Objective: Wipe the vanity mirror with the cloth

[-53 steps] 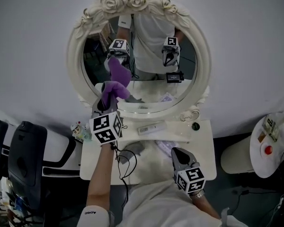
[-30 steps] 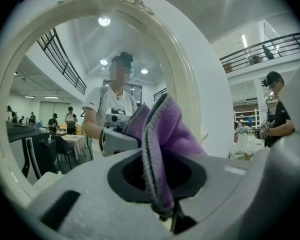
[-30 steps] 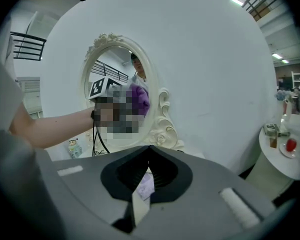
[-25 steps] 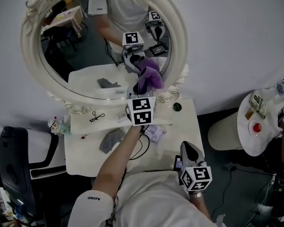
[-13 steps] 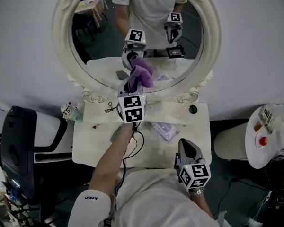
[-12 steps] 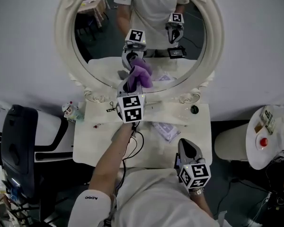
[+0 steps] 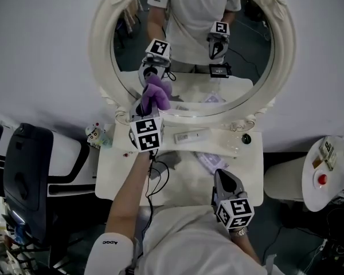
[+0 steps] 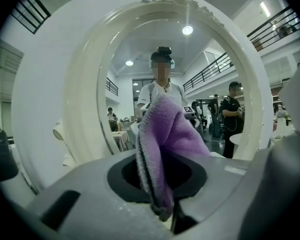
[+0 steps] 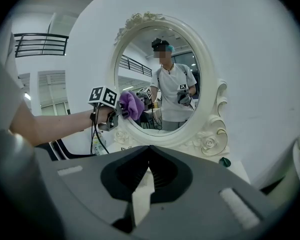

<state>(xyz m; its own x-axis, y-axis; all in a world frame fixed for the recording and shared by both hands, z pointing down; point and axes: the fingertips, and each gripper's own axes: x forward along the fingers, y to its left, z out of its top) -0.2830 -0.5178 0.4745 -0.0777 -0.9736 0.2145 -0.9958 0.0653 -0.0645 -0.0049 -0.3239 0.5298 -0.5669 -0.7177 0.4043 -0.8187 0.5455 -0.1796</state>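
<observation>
**Cloth at the lower-left glass, held by a thin pinch**

The left gripper (image 7: 142, 109) is clenched on a bunched purple microfibre cloth (image 7: 155, 93), while the right gripper (image 7: 222, 180) hangs low near the person's body. Its jaws are drawn together on nothing, well apart from the mirror.

The cloth sits at the lower-left part of the oval vanity mirror (image 7: 101, 50), just above the bottom rim. It seems to meet the glass, though actual contact cannot be confirmed. In the left gripper view only the cloth's (image 8: 171, 140) bottom end is caught between the jaws. The rest stands up as a loose folded plume. Its long axis runs along the jaws, with the free end pointing up and forward at the glass.

Risks, as a judgement:
- Drag on the glass could tug the narrow pinched end free and drop the cloth onto the vanity table (image 7: 116, 179).
- If the floppy plume folds aside under pressure, the hard jaw tips could touch the mirror.
- A low stroke may snag the carved frame
</observation>
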